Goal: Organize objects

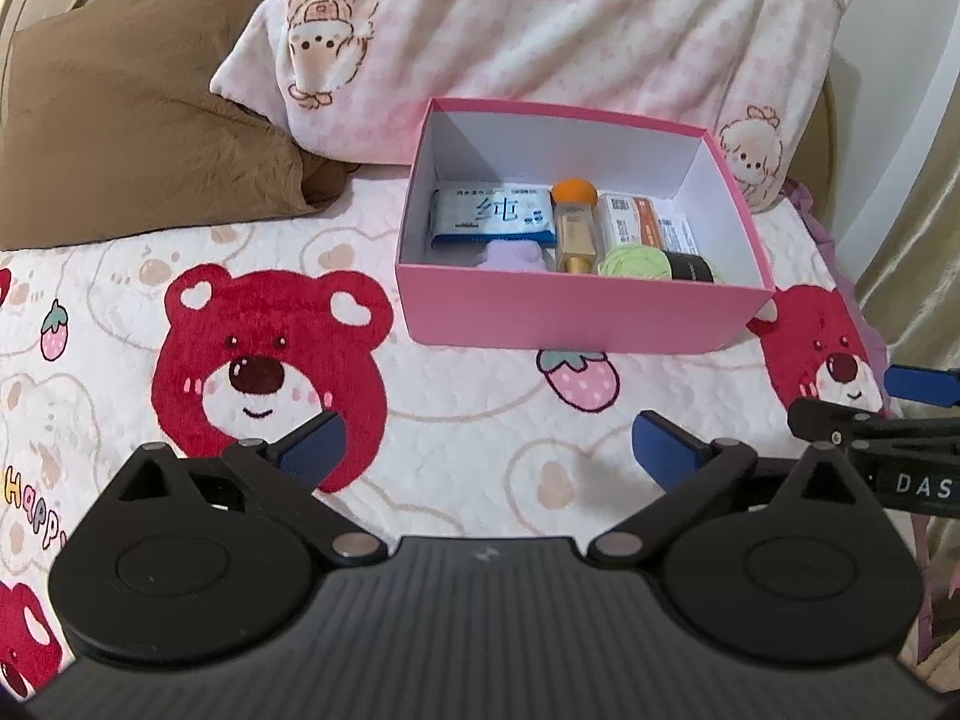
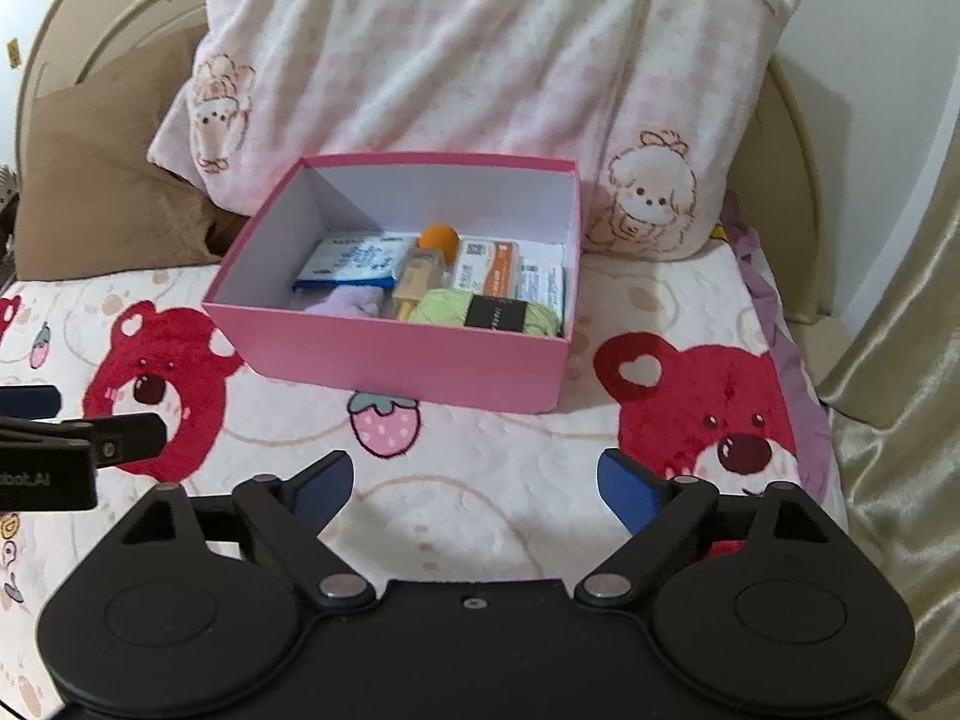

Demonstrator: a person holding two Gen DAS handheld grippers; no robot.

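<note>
Bear-print bedspread [image 1: 480, 420], nothing loose left on it. Pink box [image 1: 576, 312] by the pillow [image 1: 540, 30] holds all items. Left gripper [image 1: 486, 450] and right gripper [image 2: 474, 489] both spread wide, empty. Likely final step; next, pull back.

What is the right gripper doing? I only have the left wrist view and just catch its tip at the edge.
Observer: The right gripper is open, with nothing between its fingers, only bedspread beneath.
Operator: And the black thing beside the green ball in the box?
Observer: It is a black band wrapped around the green yarn; green shows on both sides of it.
Operator: Anything loose on the bed right of the box?
Observer: Right of the pink box I see only the red bear print and a gold curtain past the bed's edge.
</note>
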